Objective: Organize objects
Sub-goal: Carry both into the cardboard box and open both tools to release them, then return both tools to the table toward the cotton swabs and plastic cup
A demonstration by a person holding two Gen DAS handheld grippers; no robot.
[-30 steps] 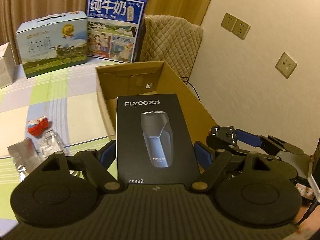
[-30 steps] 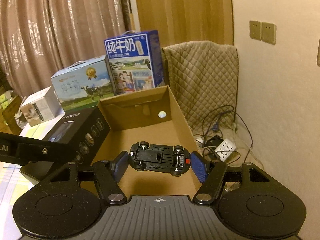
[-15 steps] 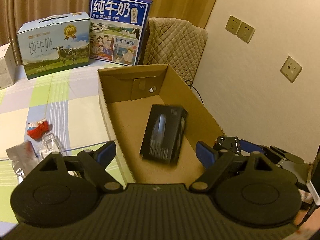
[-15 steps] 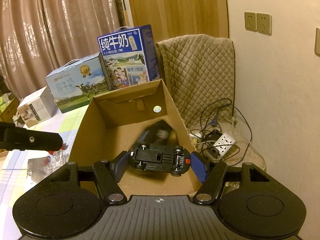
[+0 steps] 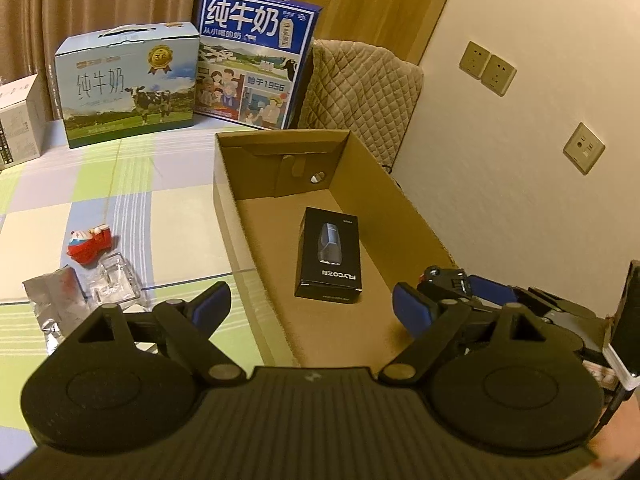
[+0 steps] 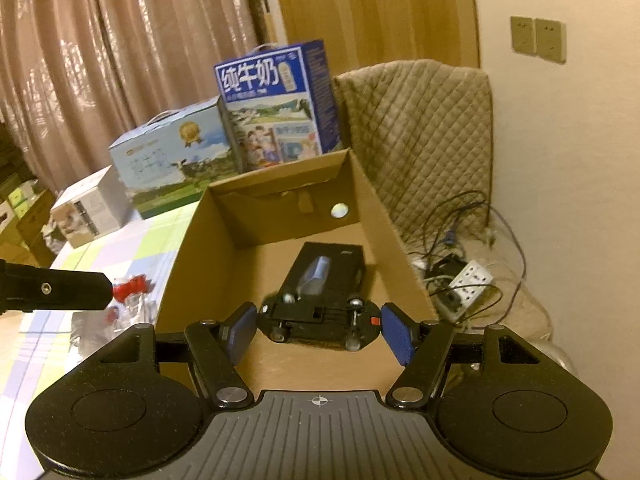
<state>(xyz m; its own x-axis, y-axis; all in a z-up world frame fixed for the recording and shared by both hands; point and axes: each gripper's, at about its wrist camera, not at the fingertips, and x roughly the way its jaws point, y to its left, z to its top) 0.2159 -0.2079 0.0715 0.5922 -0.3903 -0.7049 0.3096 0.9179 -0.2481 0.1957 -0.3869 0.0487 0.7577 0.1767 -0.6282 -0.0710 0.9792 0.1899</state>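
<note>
Matt brown corrugated cardboard box [image 5: 400, 204]; glossy black shaver carton [image 5: 330, 256] inside; quilted beige cloth [image 6: 420, 128] looked soft; crinkled silver foil packet [image 5: 52, 300].

Left gripper [image 5: 310, 306]: tilted downward, blue fingers [image 5: 212, 307] spread wide, having just been opening; nothing between them.
Right gripper [image 6: 318, 330]: tilted downward, fingers [image 6: 396, 334] set at either end of a toy car [image 6: 320, 320], which hangs upside down between them, wheels up.
Right gripper in left view [image 5: 452, 282]: just beside the left gripper's right finger.
</note>
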